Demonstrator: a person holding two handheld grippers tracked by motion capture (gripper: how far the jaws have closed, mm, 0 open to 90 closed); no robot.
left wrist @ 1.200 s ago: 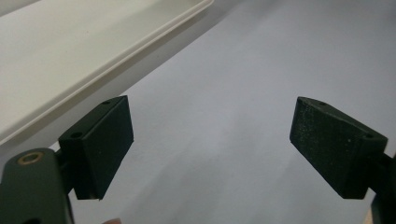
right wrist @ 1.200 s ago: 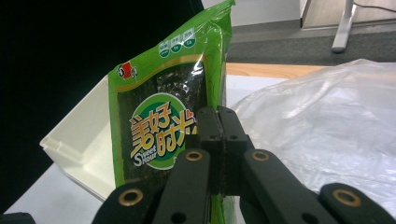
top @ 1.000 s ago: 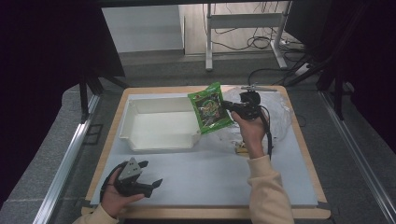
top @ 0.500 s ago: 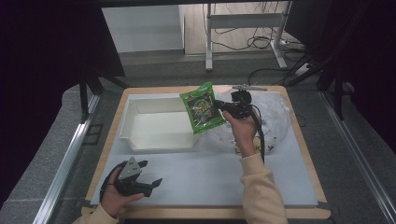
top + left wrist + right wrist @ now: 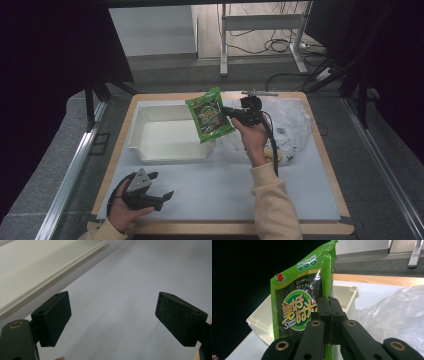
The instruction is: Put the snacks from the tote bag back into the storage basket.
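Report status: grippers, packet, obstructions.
Right gripper shut on green seaweed snack packet, held above white tray edge. Left gripper open, idle on table. Nothing blocking the tray.

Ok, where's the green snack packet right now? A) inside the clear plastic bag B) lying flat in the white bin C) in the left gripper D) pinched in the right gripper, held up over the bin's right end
D: the right gripper is shut on the green snack packet's edge, holding it above the white bin.
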